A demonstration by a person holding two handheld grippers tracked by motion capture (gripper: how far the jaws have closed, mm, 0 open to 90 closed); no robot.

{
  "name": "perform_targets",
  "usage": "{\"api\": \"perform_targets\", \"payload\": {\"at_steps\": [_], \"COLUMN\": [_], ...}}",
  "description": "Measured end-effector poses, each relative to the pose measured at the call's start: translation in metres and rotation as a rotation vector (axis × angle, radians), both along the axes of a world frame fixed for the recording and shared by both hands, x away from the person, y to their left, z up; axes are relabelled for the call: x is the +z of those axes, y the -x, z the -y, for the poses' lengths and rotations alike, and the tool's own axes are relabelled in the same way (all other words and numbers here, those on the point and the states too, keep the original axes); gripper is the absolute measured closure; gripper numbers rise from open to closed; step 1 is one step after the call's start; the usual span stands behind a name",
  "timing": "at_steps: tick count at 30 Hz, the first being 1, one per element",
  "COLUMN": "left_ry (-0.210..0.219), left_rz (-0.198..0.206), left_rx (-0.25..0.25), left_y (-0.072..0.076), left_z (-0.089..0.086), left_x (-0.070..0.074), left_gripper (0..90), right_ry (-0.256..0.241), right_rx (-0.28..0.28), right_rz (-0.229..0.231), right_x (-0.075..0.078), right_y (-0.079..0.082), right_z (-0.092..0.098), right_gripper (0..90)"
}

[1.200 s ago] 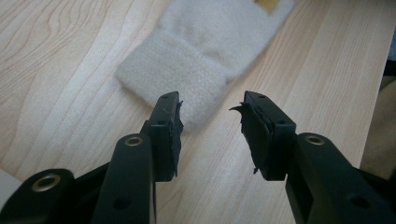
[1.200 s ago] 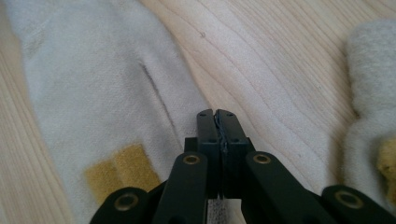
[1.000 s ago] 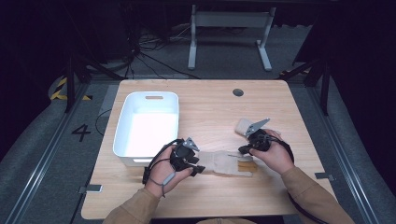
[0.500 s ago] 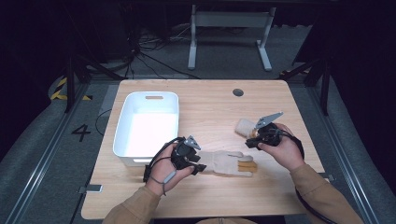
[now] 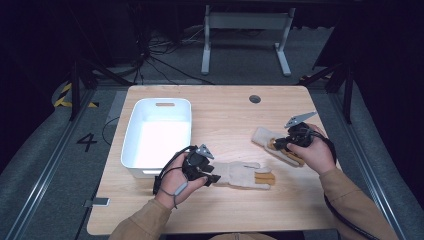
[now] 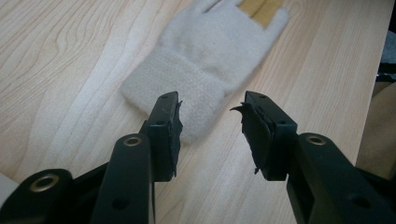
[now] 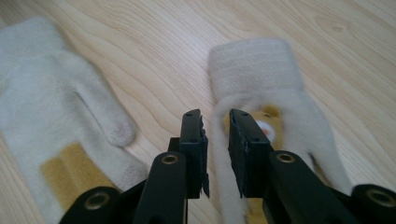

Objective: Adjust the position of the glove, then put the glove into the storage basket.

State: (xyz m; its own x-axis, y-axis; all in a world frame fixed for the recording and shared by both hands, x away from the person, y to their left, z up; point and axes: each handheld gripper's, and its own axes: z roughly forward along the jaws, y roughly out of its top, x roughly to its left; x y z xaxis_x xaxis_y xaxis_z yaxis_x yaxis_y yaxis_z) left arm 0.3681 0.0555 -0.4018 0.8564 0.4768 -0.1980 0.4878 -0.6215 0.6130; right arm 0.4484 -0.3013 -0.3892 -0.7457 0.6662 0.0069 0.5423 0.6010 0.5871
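Two cream knit gloves with yellow patches lie on the wooden table. One glove is flat at the middle front, cuff toward my left gripper, which stands open with the cuff's edge just past its jaw tips. The other glove lies at the right, cuff pointing away in the right gripper view. My right gripper is shut on that glove, its jaws narrowed onto the fabric near the palm's edge. The first glove lies to the left in the right gripper view.
A white plastic bin stands on the left half of the table, close behind my left hand. A small dark round grommet sits near the table's far edge. Dark floor with cables and a desk frame lies beyond.
My right gripper has moved right and away from the middle glove and closed on the right glove, which has shifted slightly. My left gripper has stayed by the middle glove's cuff.
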Motion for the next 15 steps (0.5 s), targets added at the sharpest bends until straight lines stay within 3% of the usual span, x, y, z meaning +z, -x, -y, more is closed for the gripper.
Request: {"api": "perform_targets", "payload": {"at_steps": [10,15], "left_ry": [-0.002,0.005], "left_rz": [0.000,-0.005], "left_rx": [0.000,0.004], "left_y": [0.001,-0.001], "left_z": [-0.001,-0.001], "left_x": [0.000,-0.001], "left_gripper": [57.3,57.3], "right_ry": [0.020,0.031], "right_rx": [-0.045,-0.062], "right_rz": [0.016,0.000], "right_x": [-0.006,-0.011], "right_y": [-0.013,-0.021], "right_z": [0.018,0.026], "right_gripper": [58.4,52.2]}}
